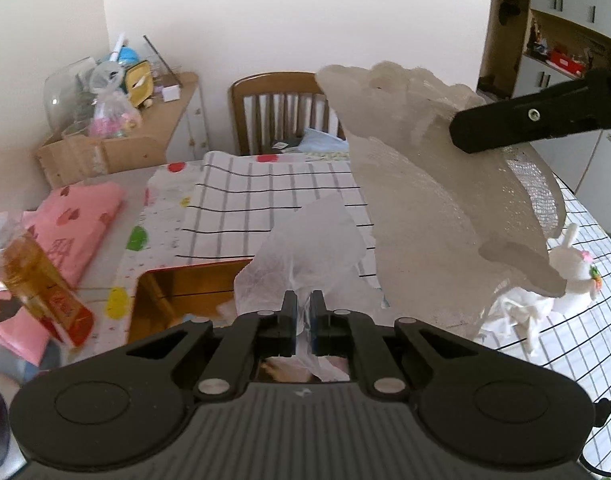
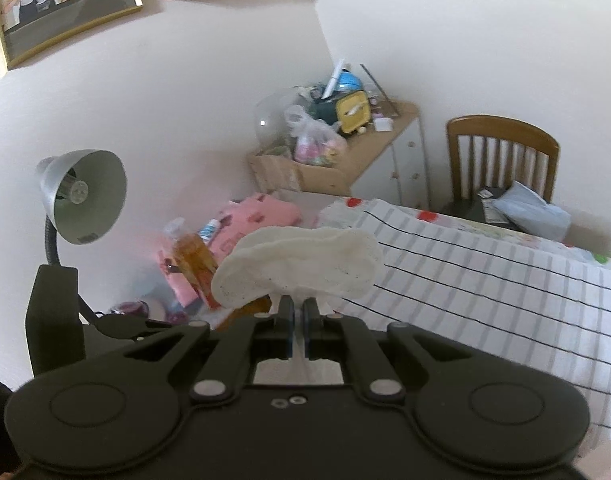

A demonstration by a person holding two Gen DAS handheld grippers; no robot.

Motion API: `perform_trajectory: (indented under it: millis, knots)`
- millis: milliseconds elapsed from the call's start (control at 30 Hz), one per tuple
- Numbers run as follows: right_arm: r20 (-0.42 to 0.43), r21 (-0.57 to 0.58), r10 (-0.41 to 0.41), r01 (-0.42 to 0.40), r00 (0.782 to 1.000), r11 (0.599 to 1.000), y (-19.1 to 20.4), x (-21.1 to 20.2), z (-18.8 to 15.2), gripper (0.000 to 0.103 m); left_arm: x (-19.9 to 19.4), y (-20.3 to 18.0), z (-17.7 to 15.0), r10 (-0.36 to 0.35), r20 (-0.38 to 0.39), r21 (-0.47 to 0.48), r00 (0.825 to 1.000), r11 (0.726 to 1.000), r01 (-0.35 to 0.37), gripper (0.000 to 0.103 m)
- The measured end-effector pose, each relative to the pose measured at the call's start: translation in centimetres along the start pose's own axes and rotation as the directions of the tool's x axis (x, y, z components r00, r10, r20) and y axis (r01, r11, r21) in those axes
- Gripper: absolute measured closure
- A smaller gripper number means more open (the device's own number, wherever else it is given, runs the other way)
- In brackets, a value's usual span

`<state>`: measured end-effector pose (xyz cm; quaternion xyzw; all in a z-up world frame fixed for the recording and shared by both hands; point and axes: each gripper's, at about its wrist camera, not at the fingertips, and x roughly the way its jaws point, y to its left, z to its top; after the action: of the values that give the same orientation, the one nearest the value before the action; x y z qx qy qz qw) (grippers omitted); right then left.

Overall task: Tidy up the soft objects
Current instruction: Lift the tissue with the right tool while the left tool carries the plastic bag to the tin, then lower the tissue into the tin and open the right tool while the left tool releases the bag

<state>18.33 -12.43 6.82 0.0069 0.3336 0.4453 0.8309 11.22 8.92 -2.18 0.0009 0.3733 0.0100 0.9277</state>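
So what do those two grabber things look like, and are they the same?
Yes, they look like twins. The left gripper and the right gripper are both matte black plastic, with a ribbed body, two round discs, silver pivot pins and angled link arms. Their narrow jaws carry thin blue pads. No cables or sleeves show on them.

Left gripper [image 1: 304, 300]: fingers nearly closed, clamping a cloth [image 1: 425, 208]. Right gripper [image 2: 299, 306]: fingers nearly closed on the same cloth, raised above the left.

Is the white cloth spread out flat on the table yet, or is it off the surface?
Off the surface: the white cloth hangs bunched between the left gripper and right gripper, above the checked tablecloth.
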Motion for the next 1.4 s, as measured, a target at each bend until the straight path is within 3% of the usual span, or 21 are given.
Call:
perform_trajectory:
  millis: [533, 900, 1167, 1400]
  knots:
    - [0.016, 0.069, 0.083, -0.084, 0.996, 0.994, 3.5, 8.4, 1.1, 0.099, 1.7, 8.6, -0.7, 0.07, -0.045, -0.028, 0.996, 0.997, -0.072, 0.097]
    - [-0.126, 0.176, -0.015, 0.037, 0.992, 0.984, 1.2, 15.1, -3.9, 0.099, 5.4, 9.8, -2.9, 0.047, -0.133, -0.002, 0.99, 0.999, -0.048, 0.097]
    - [-0.248, 0.057, -0.102, 0.12, 0.963, 0.991, 2.4, 18.0, -6.5, 0.098, 7.5, 9.0, -3.4, -0.009, -0.182, 0.009, 0.983, 1.0, 0.011, 0.097]
    - [-0.298, -0.052, -0.136, 0.126, 0.945, 0.991, 3.5, 19.1, -7.6, 0.089, 9.0, 8.8, -4.1, -0.027, -0.231, 0.014, 0.972, 0.999, 0.031, 0.097]
